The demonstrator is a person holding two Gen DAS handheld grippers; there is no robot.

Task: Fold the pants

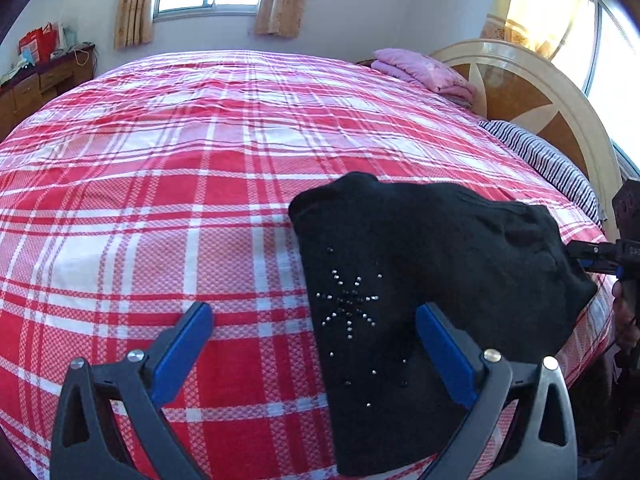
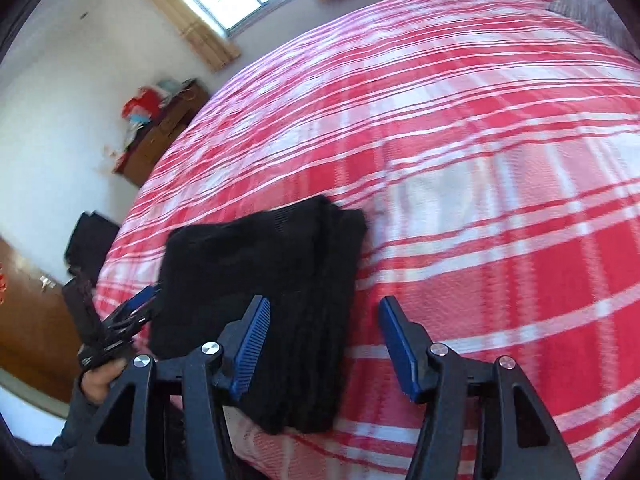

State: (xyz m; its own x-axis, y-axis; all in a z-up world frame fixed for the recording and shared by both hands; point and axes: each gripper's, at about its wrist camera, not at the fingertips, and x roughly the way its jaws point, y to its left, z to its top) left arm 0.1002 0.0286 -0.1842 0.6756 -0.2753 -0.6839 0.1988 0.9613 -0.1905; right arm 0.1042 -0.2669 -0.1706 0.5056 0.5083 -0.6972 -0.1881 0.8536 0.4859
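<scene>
The black pants [image 1: 420, 264] lie folded into a thick bundle near the front edge of the red plaid bed [image 1: 180, 184], a rhinestone star on the top layer. My left gripper [image 1: 316, 320] is open wide above the bundle's left edge, pinching nothing. In the right wrist view the same folded pants [image 2: 264, 264] sit at lower left. My right gripper [image 2: 324, 304] stands open over their right edge, its pads pressing on nothing. The right gripper [image 1: 588, 258] also shows at the pants' far right side. A hand holds the left gripper [image 2: 132, 316] at their other side.
A folded pink blanket [image 1: 424, 72] and a striped pillow [image 1: 540, 156] lie by the wooden headboard [image 1: 532, 92]. A cluttered wooden dresser [image 1: 40, 80] stands against the far wall beside the bed. A dark bundle [image 2: 90, 240] sits on the floor by the bed's corner.
</scene>
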